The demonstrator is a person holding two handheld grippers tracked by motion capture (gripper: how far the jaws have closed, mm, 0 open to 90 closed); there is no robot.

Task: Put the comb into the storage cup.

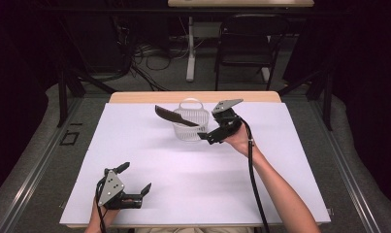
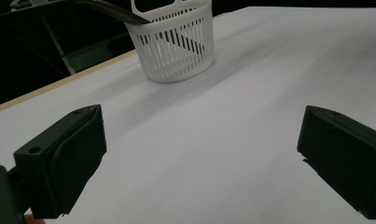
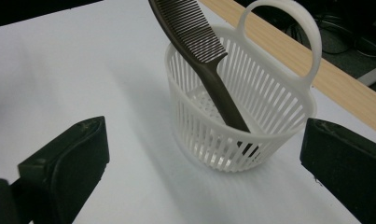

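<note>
A dark brown comb (image 3: 205,60) is seen standing tilted in a white slotted plastic basket (image 3: 274,100), its handle end down inside and its toothed end leaning out over the rim. The basket stands on the white table cover (image 1: 193,165) near the far wooden edge. The right gripper (image 1: 208,136) is held just beside the basket, its jaws spread wide with nothing between them. The left gripper (image 1: 136,180) is held low near the front edge, well apart from the basket, jaws wide apart and empty. No brand, label or writing can be read on any item.
</note>
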